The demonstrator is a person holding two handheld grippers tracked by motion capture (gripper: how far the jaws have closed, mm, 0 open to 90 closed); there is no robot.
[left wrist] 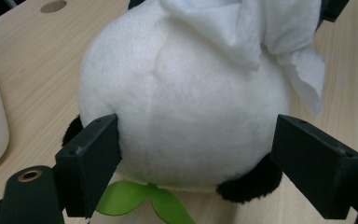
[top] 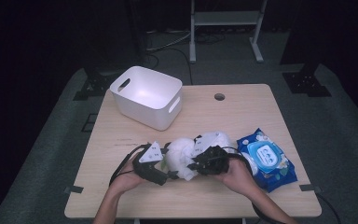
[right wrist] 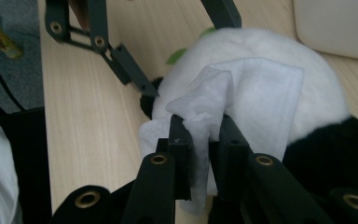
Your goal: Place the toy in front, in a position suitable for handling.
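So I'm looking at the table (top: 121, 196), bin (top: 147, 96) at the back. The plush panda (left wrist: 182, 112) is sitting mid-table, my left gripper (left wrist: 196, 158) clamping its round body from the side. My right gripper (right wrist: 205, 135) is pinching a white wipe (right wrist: 256, 98), draping right on top of the panda.

Light wooden table (top: 135, 193) with white bin (top: 147, 97), plush toy (top: 181, 156), wipes pack (top: 266, 158)
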